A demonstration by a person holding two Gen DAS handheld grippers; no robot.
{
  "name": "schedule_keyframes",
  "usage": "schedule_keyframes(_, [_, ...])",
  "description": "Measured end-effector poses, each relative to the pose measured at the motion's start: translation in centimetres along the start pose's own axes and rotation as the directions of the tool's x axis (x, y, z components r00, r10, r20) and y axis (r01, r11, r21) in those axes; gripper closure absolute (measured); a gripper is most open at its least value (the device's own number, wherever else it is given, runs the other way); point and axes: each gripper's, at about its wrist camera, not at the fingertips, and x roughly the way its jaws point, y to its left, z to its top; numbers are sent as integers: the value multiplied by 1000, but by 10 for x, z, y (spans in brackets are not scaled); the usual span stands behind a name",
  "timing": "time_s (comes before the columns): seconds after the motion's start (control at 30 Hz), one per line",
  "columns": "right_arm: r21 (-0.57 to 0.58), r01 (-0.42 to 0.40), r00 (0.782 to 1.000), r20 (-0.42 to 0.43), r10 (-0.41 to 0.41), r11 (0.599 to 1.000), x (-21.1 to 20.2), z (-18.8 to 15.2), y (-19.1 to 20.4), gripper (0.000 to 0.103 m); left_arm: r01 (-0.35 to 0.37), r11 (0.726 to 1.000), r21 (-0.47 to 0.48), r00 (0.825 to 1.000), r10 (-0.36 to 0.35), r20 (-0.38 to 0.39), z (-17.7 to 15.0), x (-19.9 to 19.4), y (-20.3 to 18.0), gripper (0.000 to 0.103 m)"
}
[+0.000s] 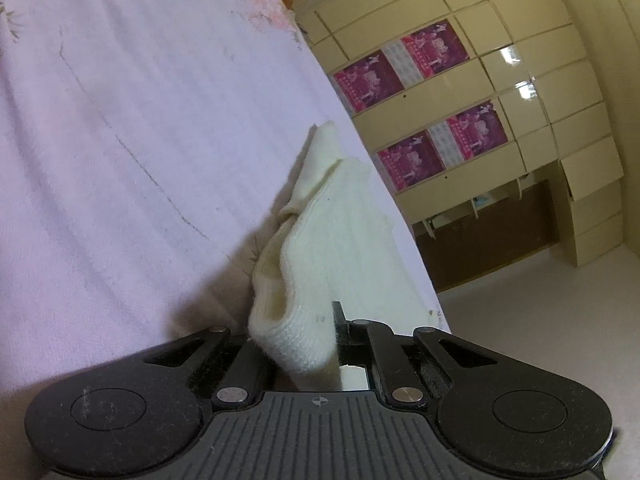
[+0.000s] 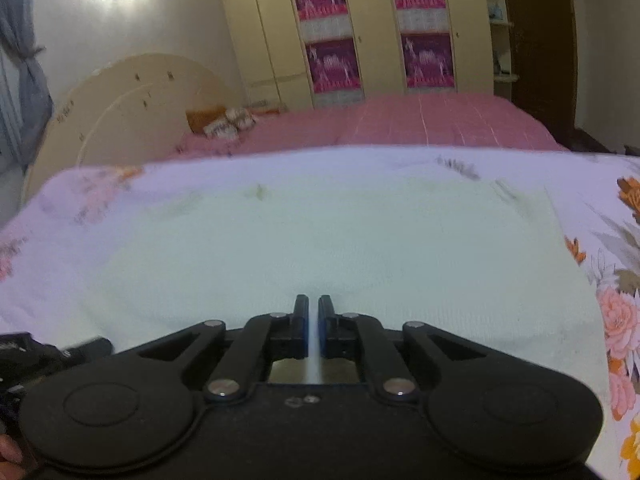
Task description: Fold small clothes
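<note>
Bedroom: bed (image 1: 120,140) under a pale sheet, wardrobe (image 1: 500,92) behind. My left fingers (image 1: 320,332) are pinched shut on a cream knit garment (image 1: 340,232), raised off the bed. Judged light, soft, limp; hold by the edges. My right fingers (image 2: 313,312) are nearly closed, apparently gripping a thin white cloth edge.

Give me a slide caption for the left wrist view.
Left gripper lifts a cream knitted garment, pinched in its jaws, above the pale lilac bedsheet.
</note>
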Motion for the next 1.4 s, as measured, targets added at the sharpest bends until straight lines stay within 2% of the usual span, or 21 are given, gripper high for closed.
schedule_keyframes(0.03, [5, 3, 999, -45, -3, 1000, 10, -4, -2, 97, 7, 1000, -13, 1000, -7, -3, 1, -5, 4, 96])
schedule_keyframes(0.13, [30, -10, 999, -32, 11, 1000, 9, -2, -6, 98, -7, 999, 34, 1000, 7, 2, 4, -10, -6, 96])
schedule_keyframes(0.27, [92, -28, 999, -12, 30, 995, 1, -1, -17, 98, 10, 974, 228, 1000, -13, 12, 9, -26, -48, 96])
schedule_keyframes(0.37, [177, -16, 999, 41, 9, 984, -15, -1, -39, 92, 10, 908, 418, 1000, 0, -24, 7, -27, -97, 96])
schedule_keyframes(0.4, [218, -13, 998, 59, 0, 976, -23, 0, -50, 90, 16, 877, 479, 999, 4, -40, 4, -22, -115, 96])
schedule_keyframes(0.5, [316, -9, 996, 89, -20, 949, -42, 0, -79, 87, 66, 801, 595, 995, -5, -103, -8, -10, -158, 96])
schedule_keyframes(0.63, [425, -21, 990, 133, -40, 905, -77, -6, -117, 86, 140, 707, 694, 980, 3, -200, -35, 10, -207, 96])
schedule_keyframes(0.67, [444, -22, 989, 143, -46, 896, -85, -9, -125, 86, 162, 680, 715, 972, 13, -233, -45, 19, -219, 96])
schedule_keyframes(0.7, [463, -22, 987, 151, -55, 886, -94, -11, -133, 85, 185, 666, 722, 963, 24, -269, -55, 30, -227, 96])
schedule_keyframes(0.77, [501, -26, 986, 156, -60, 865, -107, -18, -148, 83, 232, 668, 707, 936, 45, -350, -74, 47, -236, 96])
schedule_keyframes(0.8, [517, -32, 986, 157, -58, 856, -113, -22, -156, 82, 263, 678, 687, 906, 71, -417, -87, 63, -239, 96])
schedule_keyframes(0.83, [532, -36, 986, 155, -56, 846, -116, -23, -164, 80, 279, 683, 675, 885, 91, -457, -105, 58, -236, 93])
schedule_keyframes(0.87, [549, -37, 987, 148, -54, 835, -119, -27, -171, 78, 286, 682, 673, 869, 112, -483, -119, 57, -236, 84])
schedule_keyframes(0.9, [564, -39, 989, 141, -49, 825, -121, -29, -178, 76, 293, 682, 670, 862, 114, -493, -128, 51, -235, 55])
schedule_keyframes(0.93, [582, -49, 990, 137, -39, 812, -123, -33, -185, 72, 317, 697, 643, 859, 76, -506, -128, 42, -232, 36])
schedule_keyframes(1.0, [605, -71, 989, 146, -22, 793, -130, -38, -195, 68, 357, 732, 580, 867, -30, -497, -118, 16, -228, 36])
schedule_keyframes(1.03, [610, -82, 988, 155, -17, 788, -134, -41, -198, 66, 357, 749, 558, 873, -56, -484, -110, 6, -224, 36])
schedule_keyframes(1.13, [621, -121, 984, 175, 13, 774, -135, -43, -203, 63, 276, 793, 543, 934, -87, -347, -65, -7, -205, 36])
schedule_keyframes(1.2, [619, -156, 982, 184, 51, 770, -133, -40, -203, 63, 187, 821, 539, 961, -39, -274, -36, -2, -189, 36])
schedule_keyframes(1.27, [598, -185, 979, 182, 93, 780, -123, -34, -195, 63, 126, 836, 533, 967, 16, -254, -15, 13, -179, 36])
schedule_keyframes(1.4, [545, -186, 982, 140, 130, 818, -96, -23, -177, 63, 48, 819, 572, 958, 125, -258, -20, 38, -166, 36])
